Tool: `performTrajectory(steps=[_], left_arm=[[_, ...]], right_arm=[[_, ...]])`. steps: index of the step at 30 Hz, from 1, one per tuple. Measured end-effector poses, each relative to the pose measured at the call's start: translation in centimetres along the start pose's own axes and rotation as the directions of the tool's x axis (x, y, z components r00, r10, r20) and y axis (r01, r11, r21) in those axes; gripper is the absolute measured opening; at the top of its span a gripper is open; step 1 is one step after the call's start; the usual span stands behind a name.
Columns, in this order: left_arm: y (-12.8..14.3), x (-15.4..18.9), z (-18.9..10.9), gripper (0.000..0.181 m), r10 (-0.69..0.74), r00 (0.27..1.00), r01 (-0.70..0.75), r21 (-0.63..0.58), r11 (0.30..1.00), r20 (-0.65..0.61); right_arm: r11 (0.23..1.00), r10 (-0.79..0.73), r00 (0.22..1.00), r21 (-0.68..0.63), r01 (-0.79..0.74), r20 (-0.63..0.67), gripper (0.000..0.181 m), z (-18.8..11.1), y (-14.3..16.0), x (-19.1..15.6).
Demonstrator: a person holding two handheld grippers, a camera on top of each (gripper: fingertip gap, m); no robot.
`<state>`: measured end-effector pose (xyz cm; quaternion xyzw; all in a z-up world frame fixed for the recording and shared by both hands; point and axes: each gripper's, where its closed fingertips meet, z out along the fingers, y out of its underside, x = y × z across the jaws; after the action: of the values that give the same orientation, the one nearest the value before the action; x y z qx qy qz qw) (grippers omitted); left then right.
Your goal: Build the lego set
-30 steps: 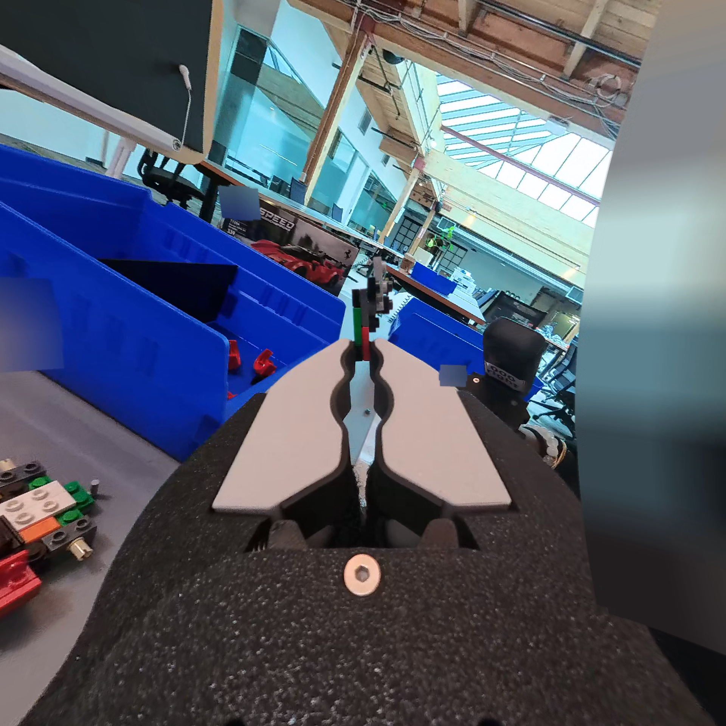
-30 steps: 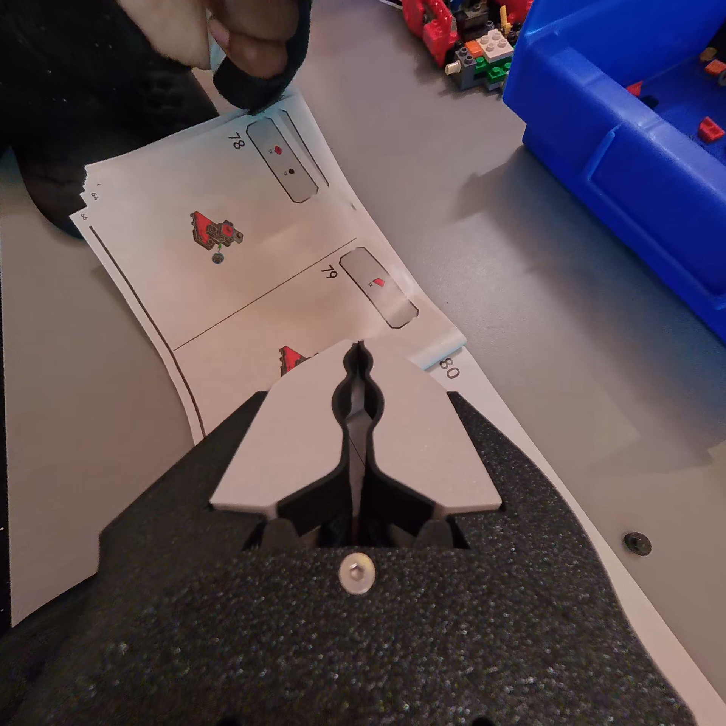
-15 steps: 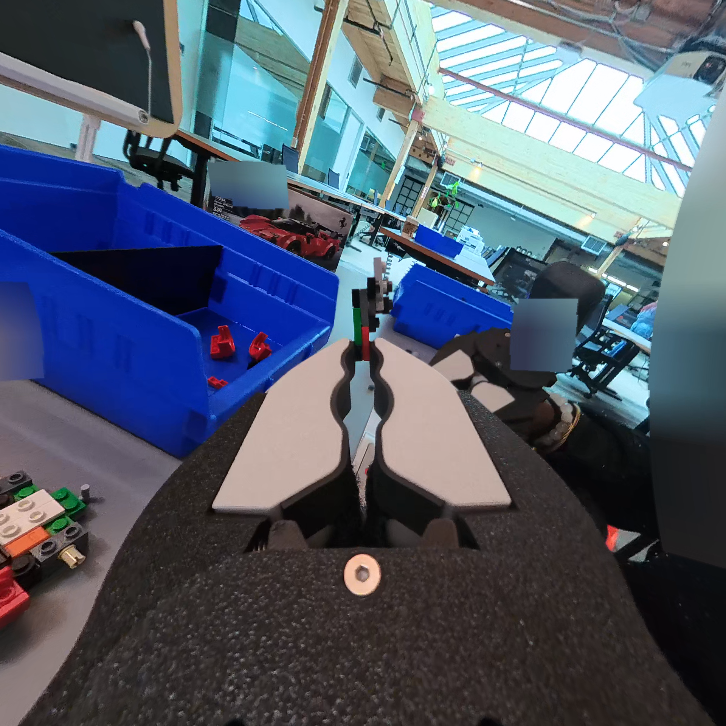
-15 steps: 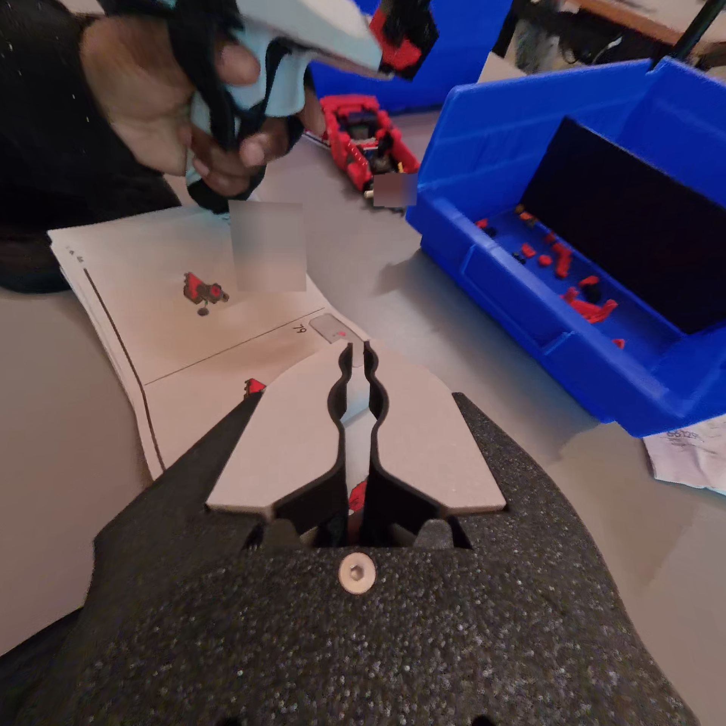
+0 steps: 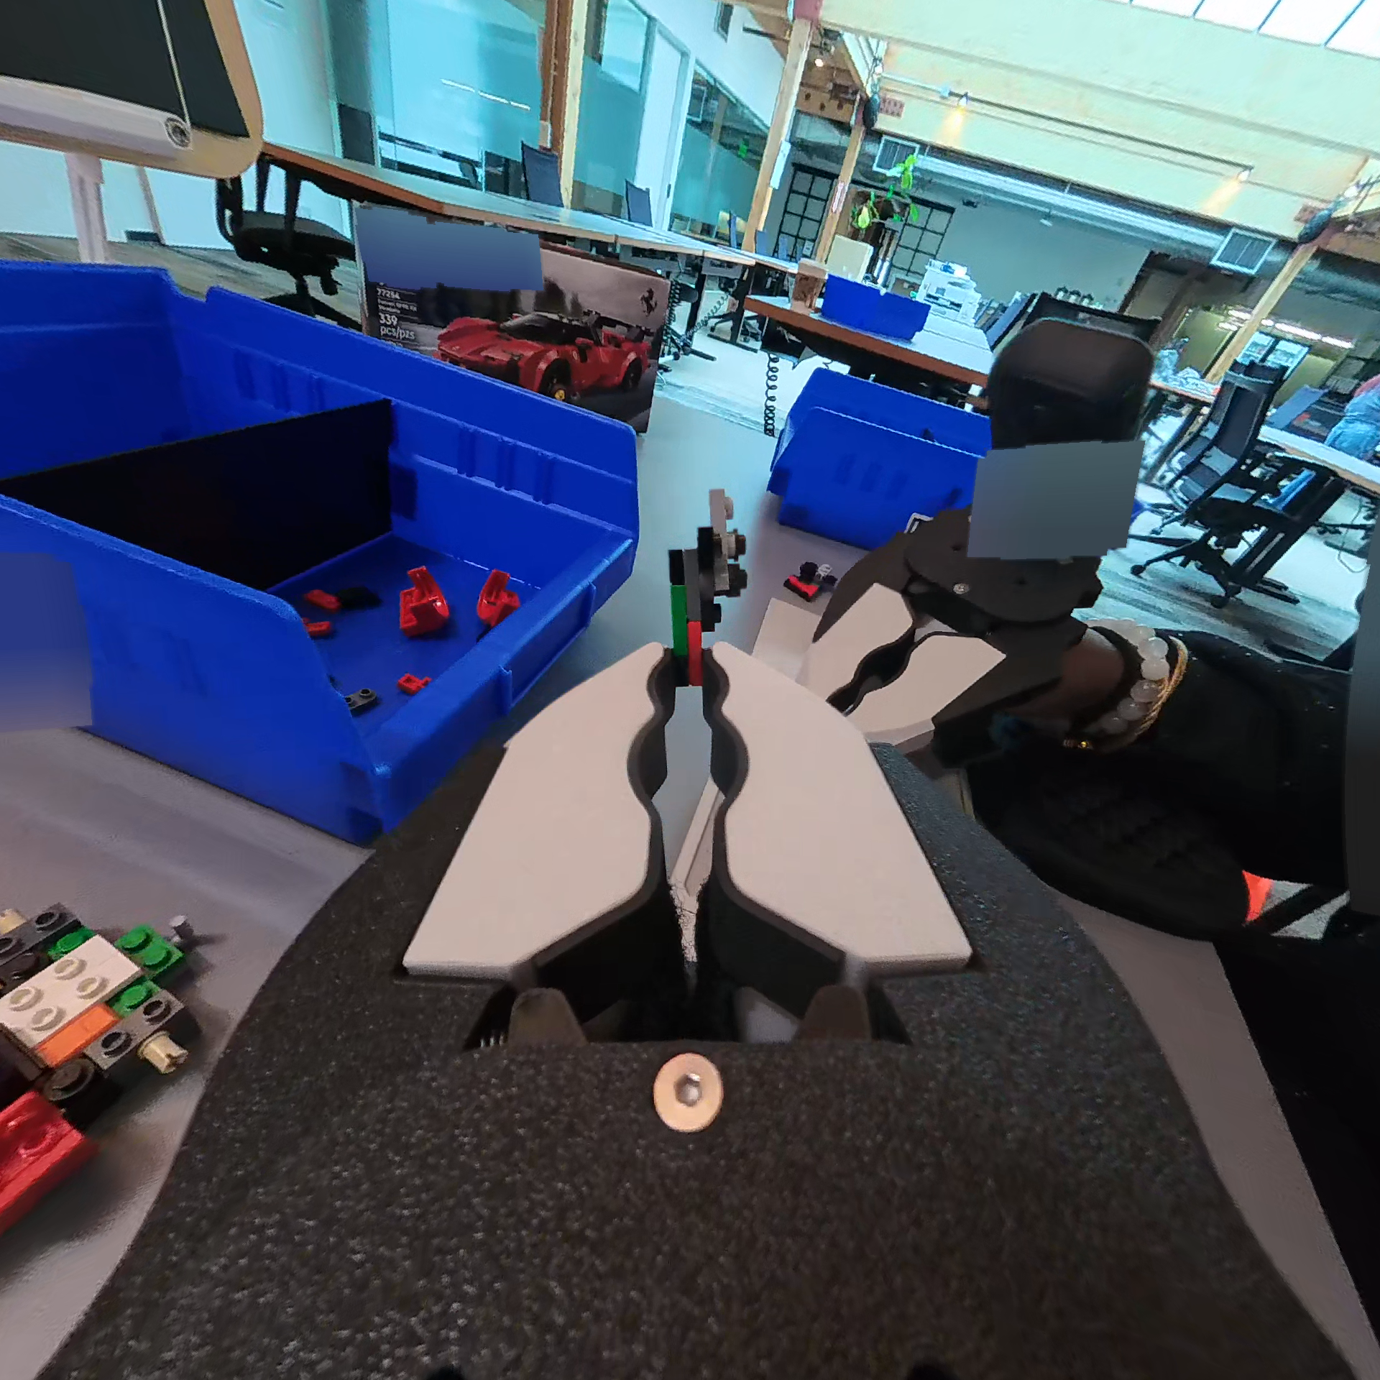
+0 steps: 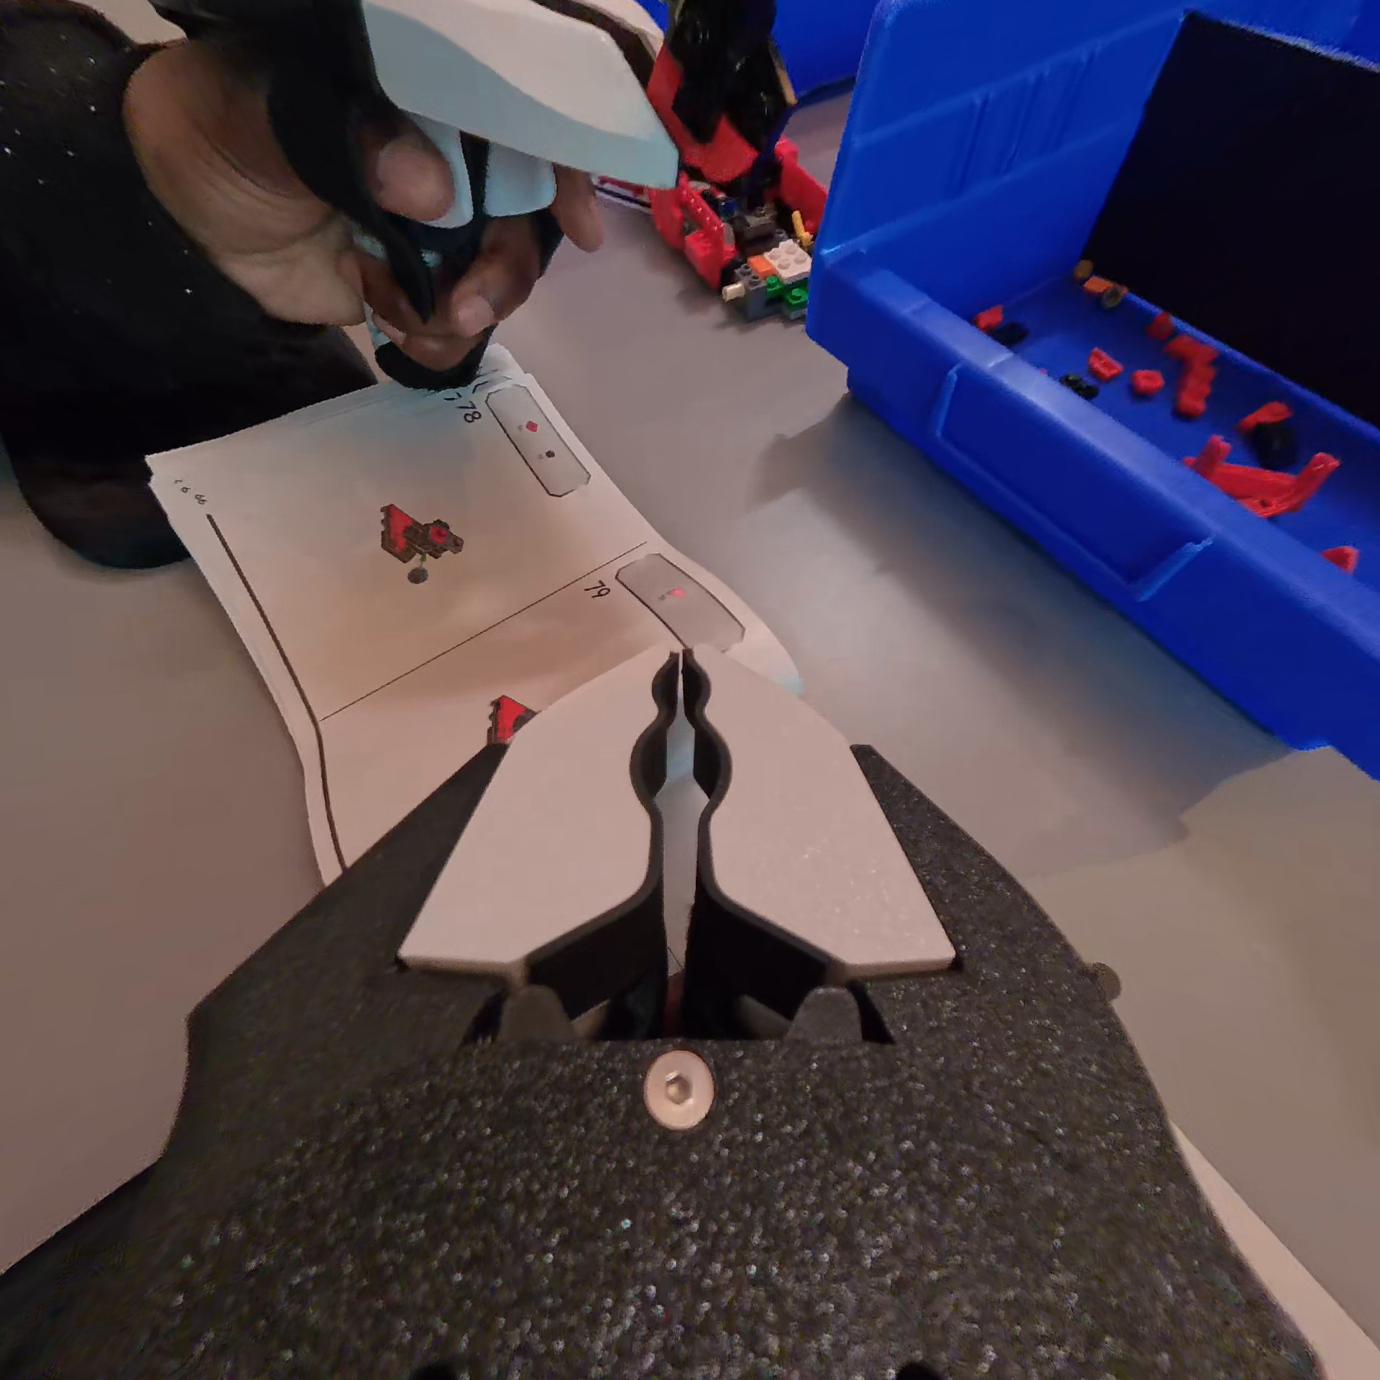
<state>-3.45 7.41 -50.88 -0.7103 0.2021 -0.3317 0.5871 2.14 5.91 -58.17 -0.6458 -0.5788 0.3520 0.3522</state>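
Note:
My left gripper [image 5: 688, 661] is shut on a small upright Lego sub-assembly [image 5: 702, 582] of green, red, black and grey pieces, held above the table. It also shows at the top of the right wrist view [image 6: 668, 160], held in a hand, with the sub-assembly [image 6: 717, 89] at its tips. My right gripper [image 6: 683, 659] is shut with nothing seen between its tips, low over the open instruction booklet [image 6: 448, 597]. It shows in the left wrist view [image 5: 889, 672] too. The partly built red car [image 6: 747, 239] lies on the grey table, also in the left wrist view [image 5: 75, 1001].
A blue bin [image 5: 478, 717] with a black divider and loose red and black pieces stands left of the grippers, also in the right wrist view [image 6: 1045, 463]. The set's box [image 5: 523, 336] and a second blue bin [image 5: 874, 455] stand behind. Small loose pieces [image 5: 810, 579] lie by the booklet. Spacing between my two grippers at the tips: around 10 centimetres. The partly built red car [image 6: 747, 239] sits 15 centimetres or so from the ends of my left fingers.
My left gripper has tipped down toward the table, still holding the sub-assembly. My right gripper opened slightly half a second ago and has shut again over the booklet.

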Motion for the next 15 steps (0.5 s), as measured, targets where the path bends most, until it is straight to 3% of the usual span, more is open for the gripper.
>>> performTrajectory(steps=[7,15], left_arm=[[-0.7,0.0,-0.4,0.006,-0.066,0.997,0.067,0.034,0.997,-0.029],[-1.5,-2.0,-1.4,0.006,-0.114,0.993,0.109,0.116,0.987,0.035]], right_arm=[[0.994,0.015,0.999,-0.107,-0.010,0.048,0.001,0.9,1.6,-0.6],[0.992,0.053,0.996,-0.118,-0.045,0.072,0.000,1.0,1.7,-0.6]])
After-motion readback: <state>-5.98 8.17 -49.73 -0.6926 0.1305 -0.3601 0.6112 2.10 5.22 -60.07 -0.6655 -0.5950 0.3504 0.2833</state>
